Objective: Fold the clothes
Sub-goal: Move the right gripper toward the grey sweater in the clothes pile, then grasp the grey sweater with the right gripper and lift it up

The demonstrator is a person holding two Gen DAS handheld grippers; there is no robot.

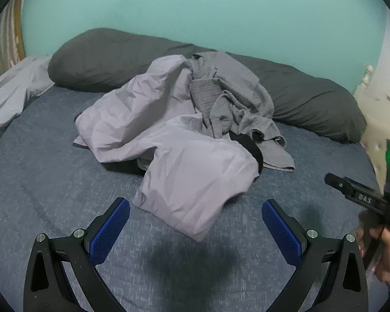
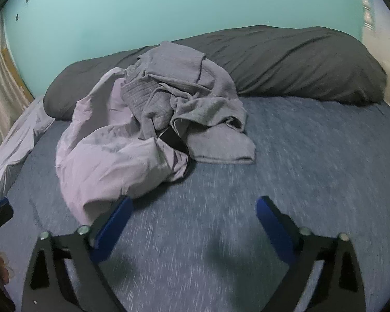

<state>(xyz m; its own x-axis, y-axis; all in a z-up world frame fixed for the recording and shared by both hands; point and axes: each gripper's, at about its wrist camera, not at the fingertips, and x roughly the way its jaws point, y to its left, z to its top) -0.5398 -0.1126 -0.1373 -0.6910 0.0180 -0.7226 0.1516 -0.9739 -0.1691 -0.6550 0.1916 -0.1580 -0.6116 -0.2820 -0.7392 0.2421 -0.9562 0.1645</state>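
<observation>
A heap of clothes lies on the blue bed (image 1: 52, 182). A pale lilac garment (image 1: 189, 171) (image 2: 98, 153) spreads toward me, a grey knit garment (image 1: 231, 98) (image 2: 195, 96) is crumpled on top behind it, and a black piece (image 1: 252, 150) (image 2: 174, 140) peeks out between them. My left gripper (image 1: 195, 208) is open, its blue pads either side of the lilac garment's near edge without pressing it. My right gripper (image 2: 193, 205) is open over bare bedding, its left pad beside the lilac garment's near corner. In the left wrist view the right gripper's body (image 1: 361, 197) shows at the right edge in a hand.
A long dark grey pillow (image 1: 104, 57) (image 2: 299, 62) lies along the back against a teal wall. A pale sheet (image 1: 10, 93) (image 2: 15, 145) bunches at the left edge. A cream headboard (image 1: 377, 109) stands on the right. Bare blue bedding (image 2: 312, 156) stretches right of the heap.
</observation>
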